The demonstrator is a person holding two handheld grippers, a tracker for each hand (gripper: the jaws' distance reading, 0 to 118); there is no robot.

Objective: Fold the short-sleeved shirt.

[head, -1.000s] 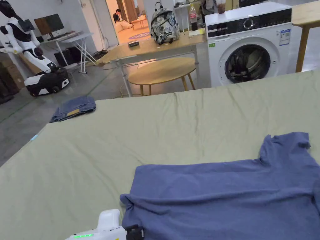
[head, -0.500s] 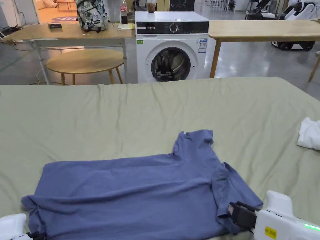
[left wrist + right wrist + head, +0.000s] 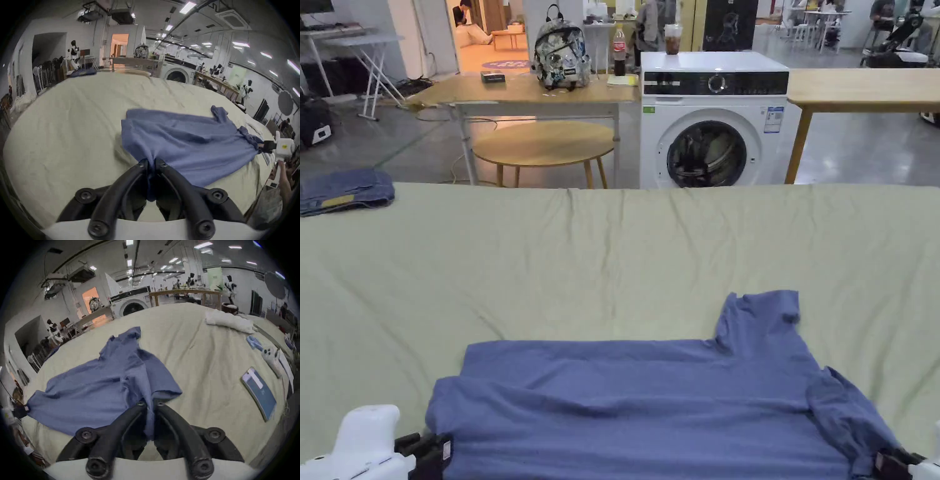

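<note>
With the blue shirt (image 3: 650,406) spread sideways near the front of the bed (image 3: 612,250), left claw (image 3: 151,162) pinching its near hem corner and right claw (image 3: 150,404) pinching the near sleeve, the first lengthwise fold looks underway; next, I'd guess, both lift and carry that edge far-ward together.

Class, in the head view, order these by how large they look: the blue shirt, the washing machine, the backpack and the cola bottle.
1. blue shirt, though it lies nearest the camera
2. washing machine
3. backpack
4. cola bottle
</note>
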